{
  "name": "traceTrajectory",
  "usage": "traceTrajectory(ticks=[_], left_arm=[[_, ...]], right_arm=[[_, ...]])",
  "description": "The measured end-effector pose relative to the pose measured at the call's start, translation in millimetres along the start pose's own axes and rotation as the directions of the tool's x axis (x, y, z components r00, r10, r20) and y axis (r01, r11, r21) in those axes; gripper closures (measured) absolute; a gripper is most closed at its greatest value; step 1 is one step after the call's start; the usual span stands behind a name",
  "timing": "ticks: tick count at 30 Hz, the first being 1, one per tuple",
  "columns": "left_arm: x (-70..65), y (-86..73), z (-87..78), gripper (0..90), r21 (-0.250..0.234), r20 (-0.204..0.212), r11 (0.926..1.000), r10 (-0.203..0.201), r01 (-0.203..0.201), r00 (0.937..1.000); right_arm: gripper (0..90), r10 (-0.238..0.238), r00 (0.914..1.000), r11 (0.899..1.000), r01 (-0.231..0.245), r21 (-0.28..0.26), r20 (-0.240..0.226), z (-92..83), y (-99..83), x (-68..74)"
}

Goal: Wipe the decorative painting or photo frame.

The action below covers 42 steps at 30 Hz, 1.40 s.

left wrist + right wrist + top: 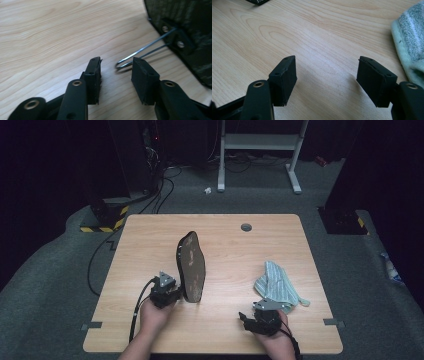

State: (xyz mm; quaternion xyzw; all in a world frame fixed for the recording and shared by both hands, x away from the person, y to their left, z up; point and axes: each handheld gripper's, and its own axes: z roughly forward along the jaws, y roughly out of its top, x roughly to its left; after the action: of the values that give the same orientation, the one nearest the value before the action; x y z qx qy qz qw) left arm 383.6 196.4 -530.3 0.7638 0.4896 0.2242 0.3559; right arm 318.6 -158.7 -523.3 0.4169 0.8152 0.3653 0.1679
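The dark, flat oval pan with a worn, rust-flecked face stood propped on edge near the middle of the pale wooden table, and its thin looped wire handle reached down toward the person's left side. The left gripper sat right at the loop's tip: the jaws stood apart with the wire end between them, and neither pad pressed on it, so the handle was released rather than held. Well off to the right lay a crumpled green-and-white striped cloth, with the right gripper just short of it, jaws wide and empty over bare wood. The risk, as I judged it, was the pan tipping flat. With nothing clamping the wire, a nudge from either jaw could topple it or send it sliding across the table.
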Motion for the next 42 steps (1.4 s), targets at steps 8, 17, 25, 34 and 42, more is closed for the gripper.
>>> traceTrajectory(ticks=[8, 17, 25, 34, 42], left_arm=[[3.0, 2.9, 3.5, 58.6, 0.002, -0.037, 0.9998, -0.019, 0.019, 0.9991], [9.1, -12.6, -14.1, 52.9, -0.001, 0.003, 0.9999, 0.015, -0.015, 0.9999], [-1.2, -41.0, -50.2, 49.4, -0.049, 0.053, 0.9979, 0.046, -0.043, 0.9976], [-43.4, -36.0, -71.1, 43.1, -0.098, 0.098, 0.9881, 0.128, -0.118, 0.9869], [-57.0, -23.8, -74.1, 42.9, -0.123, 0.112, 0.9872, 0.116, -0.102, 0.9869]], right_arm=[[31.8, -0.007, 1.0000, 1.000, 0.007, 0.016, -0.002, 5.4, 0.6, 4.1], [31.8, -0.043, 0.9991, 0.999, 0.043, 0.020, -0.007, 11.2, 7.0, 6.0], [31.9, -0.064, 0.9978, 0.998, 0.064, 0.015, -0.018, 21.8, 22.3, 4.7], [32.2, -0.072, 0.9974, 0.997, 0.072, 0.029, 0.005, 30.5, 28.4, 2.1], [31.9, -0.061, 0.9979, 0.998, 0.060, 0.026, 0.023, 25.5, 27.4, -1.5]])
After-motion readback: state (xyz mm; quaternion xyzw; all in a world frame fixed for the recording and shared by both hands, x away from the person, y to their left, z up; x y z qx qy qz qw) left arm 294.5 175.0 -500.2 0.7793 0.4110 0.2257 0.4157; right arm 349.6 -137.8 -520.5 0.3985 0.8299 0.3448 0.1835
